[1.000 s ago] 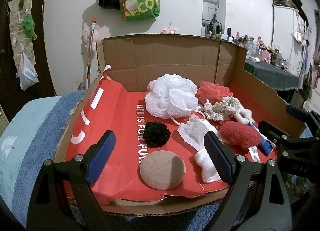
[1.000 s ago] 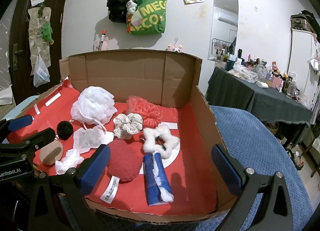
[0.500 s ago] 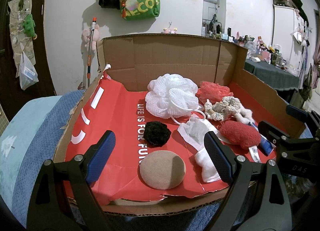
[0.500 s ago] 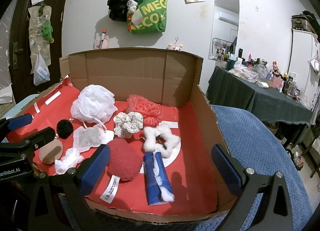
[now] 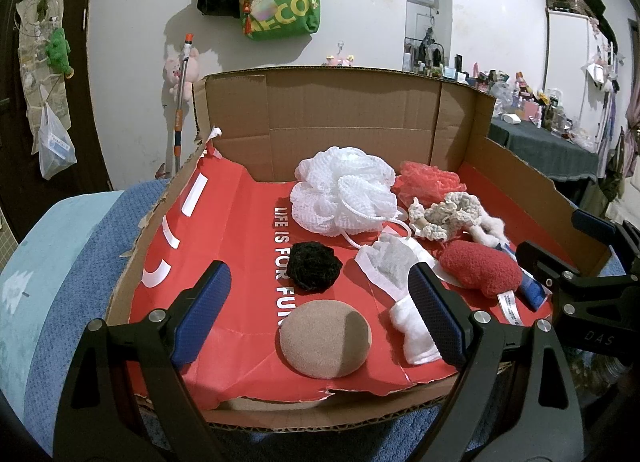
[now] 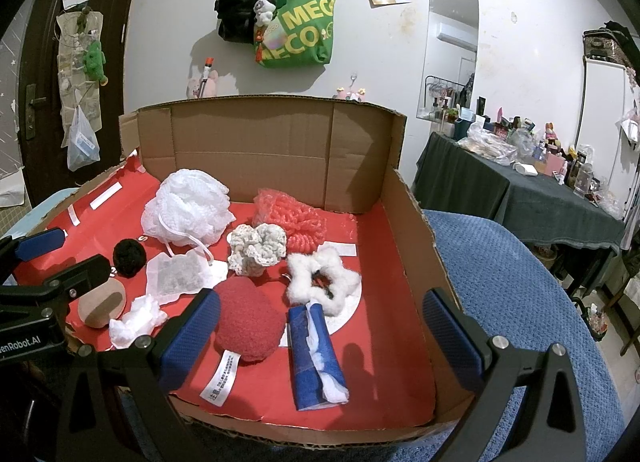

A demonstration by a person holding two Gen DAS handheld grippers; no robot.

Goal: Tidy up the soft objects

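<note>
Soft items lie in open box on bed; both hand-held grippers wide open, empty.

Near: left hand-held gripper [image 5: 316,314] hovers at box [image 6: 404,222] near edge, jaws spread wide w/ nothing between, framing tan pad [image 5: 325,338]; right hand-held gripper [image 6: 320,336] likewise agape and empty, over red pouf [image 6: 249,324] and blue roll [image 6: 314,358]. White wad [image 6: 136,320] sits just right of pad. Mid: black ball [image 5: 314,266], mesh sachet [image 5: 390,262], white fluffy ring [image 6: 322,278], cream scrunchie [image 6: 258,246]. Far: white loofah [image 5: 344,196], coral loofah [image 6: 290,218] by back wall. Step: unclear, since items loosely spread fits sorting just under way or just finished. If picking goes on, it calls for jaws lowered round one item, gentle squeeze, since all will squash.
</note>
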